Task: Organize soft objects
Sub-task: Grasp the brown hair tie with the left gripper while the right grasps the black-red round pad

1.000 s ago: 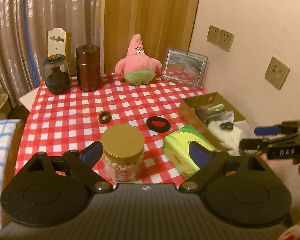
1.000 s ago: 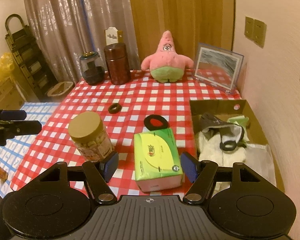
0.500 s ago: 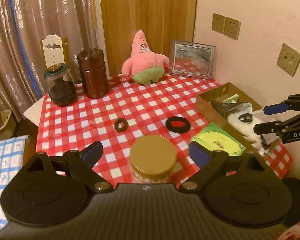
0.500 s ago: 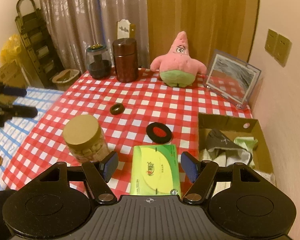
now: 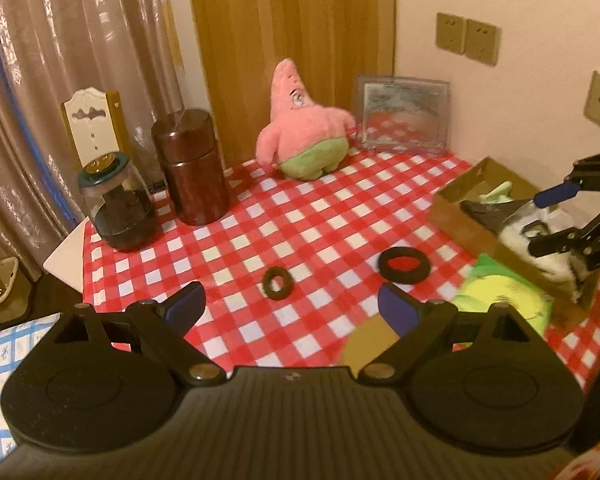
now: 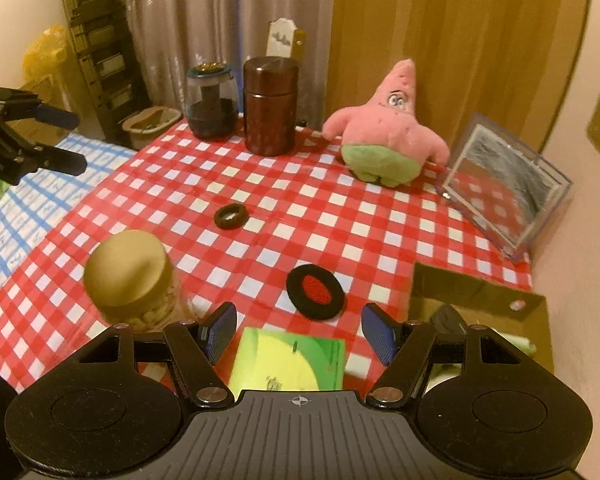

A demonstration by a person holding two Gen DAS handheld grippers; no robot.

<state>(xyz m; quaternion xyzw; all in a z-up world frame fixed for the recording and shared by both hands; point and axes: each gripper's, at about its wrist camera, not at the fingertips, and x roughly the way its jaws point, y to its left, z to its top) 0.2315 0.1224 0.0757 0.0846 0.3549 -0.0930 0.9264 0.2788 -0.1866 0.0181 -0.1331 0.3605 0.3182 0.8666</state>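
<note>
Pink plush, the starfish toy (image 6: 384, 142) will weigh next to nothing and squash under any pinch, so take it by the fat green belly or across the body rather than a floppy arm. It sits upright at the far edge of the table (image 6: 340, 216), beside the picture frame (image 6: 504, 184), well apart from both tools. Your right tool (image 6: 296, 334) is spread with nothing between its fingers; so is the left tool (image 5: 292, 308). Nearer you lie two soft rings, the small dark ring (image 6: 231, 216) and the black-and-red ring (image 6: 315, 290), both light and limp. The cardboard box (image 6: 480, 296) stands at your right.
</note>
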